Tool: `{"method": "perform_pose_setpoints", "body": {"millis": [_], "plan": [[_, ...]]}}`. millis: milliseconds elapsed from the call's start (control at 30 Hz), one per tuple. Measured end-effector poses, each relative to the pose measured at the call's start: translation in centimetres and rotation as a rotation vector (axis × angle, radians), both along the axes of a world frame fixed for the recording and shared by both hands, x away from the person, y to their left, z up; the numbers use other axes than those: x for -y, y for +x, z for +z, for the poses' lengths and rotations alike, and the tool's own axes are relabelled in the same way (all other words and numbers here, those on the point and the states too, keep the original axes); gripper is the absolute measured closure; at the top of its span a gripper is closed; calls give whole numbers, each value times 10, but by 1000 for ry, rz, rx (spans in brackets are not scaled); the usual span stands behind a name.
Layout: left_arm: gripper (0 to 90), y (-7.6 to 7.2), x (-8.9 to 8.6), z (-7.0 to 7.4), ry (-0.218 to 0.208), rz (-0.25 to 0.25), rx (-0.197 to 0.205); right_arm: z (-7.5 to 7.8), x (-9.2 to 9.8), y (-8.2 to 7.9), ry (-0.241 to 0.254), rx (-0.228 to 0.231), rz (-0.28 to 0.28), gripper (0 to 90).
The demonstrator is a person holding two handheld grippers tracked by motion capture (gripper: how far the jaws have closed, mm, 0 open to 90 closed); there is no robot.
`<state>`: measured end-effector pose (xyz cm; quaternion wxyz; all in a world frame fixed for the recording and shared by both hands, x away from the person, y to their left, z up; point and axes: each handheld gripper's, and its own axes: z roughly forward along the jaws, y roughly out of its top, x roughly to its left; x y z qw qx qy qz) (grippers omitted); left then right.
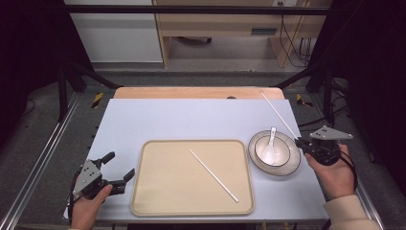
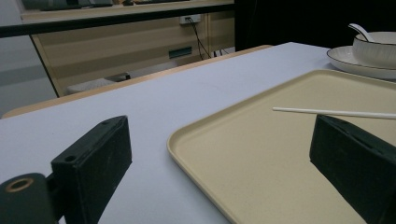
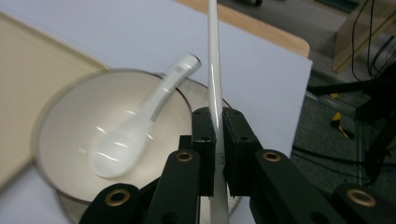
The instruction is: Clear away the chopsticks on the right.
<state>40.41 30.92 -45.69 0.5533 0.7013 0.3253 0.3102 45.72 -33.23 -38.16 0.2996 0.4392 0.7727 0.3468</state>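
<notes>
A white chopstick (image 1: 213, 175) lies slantwise on the beige tray (image 1: 165, 184) in the middle of the table. To the tray's right, a white bowl (image 1: 283, 146) sits on a dark-rimmed plate (image 1: 292, 167), with a white spoon (image 1: 270, 146) resting in it. My right gripper (image 1: 300, 142) hovers at the plate's right edge, shut on a second white chopstick (image 1: 277, 114) that slants away to the far left. In the right gripper view the pads (image 3: 205, 140) clamp this chopstick (image 3: 214, 56) above the bowl (image 3: 60, 126) and spoon (image 3: 140, 126). My left gripper (image 1: 119, 166) rests open left of the tray, nothing between its jaws.
In the left gripper view the wide-apart left gripper (image 2: 219, 135) looks along the tray (image 2: 261, 154) toward the chopstick (image 2: 327, 112) and bowl (image 2: 376, 49). The table is covered by a pale blue-grey mat (image 1: 191, 117). Black frame posts stand at both sides.
</notes>
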Motion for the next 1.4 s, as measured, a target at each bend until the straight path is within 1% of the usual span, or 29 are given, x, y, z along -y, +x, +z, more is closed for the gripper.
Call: {"method": "perform_pose_setpoints", "body": {"millis": [33,67,100,133,167,200,233,267,300,400,467,533,567,633,733,833,867,933,1033,1133,1167,1233,1333,1400], "plan": [[52,0,0,0,-1,-1,0,6,-7,-5,8,15,12,841],[52,0,0,0,0,-1,-1,15,-24,-15,21,29,42,840],[52,0,0,0,1,-1,-1,15,-24,-15,21,29,42,840],[52,0,0,0,2,-2,0,17,-31,-19,22,35,52,840],[52,0,0,0,1,-1,1,20,-43,-25,19,38,77,840],[52,0,0,1,1,-1,2,21,-50,-29,28,34,86,840],[52,0,0,1,0,-1,2,21,-62,-34,36,31,109,840],[52,0,0,1,0,0,2,20,-81,-41,40,20,144,840],[52,0,-1,1,0,1,1,20,-81,-41,40,20,144,840],[52,0,-1,1,2,3,0,12,-106,-49,35,-9,192,840],[53,0,-1,1,3,3,0,4,-123,-53,25,-38,227,840],[53,0,-1,1,4,1,1,-5,-134,-55,8,-74,234,840],[53,0,-1,1,4,1,1,-14,-142,-54,11,-106,235,841],[53,-1,0,2,5,1,2,-26,-151,-54,15,-143,242,840],[53,-1,0,1,7,0,0,-42,-161,-55,11,-190,251,841],[54,-1,0,1,7,0,0,-54,-168,-55,-6,-214,257,840],[54,-1,0,1,6,0,0,-60,-170,-54,-8,-234,252,841],[54,0,0,1,9,0,0,-62,-170,-53,-12,-237,257,840],[54,-1,0,2,9,-2,0,-70,-172,-53,-8,-273,256,840],[54,-1,0,1,10,-1,0,-75,-174,-53,-9,-285,254,840],[54,-1,0,1,9,-1,0,-76,-174,-53,-8,-294,261,840],[54,-1,0,2,9,-1,0,-78,-176,-53,-11,-311,255,840],[54,-1,0,2,9,-1,0,-80,-178,-53,-13,-323,262,839],[54,-1,0,2,9,-1,1,-82,-179,-53,-16,-322,262,839]]}}
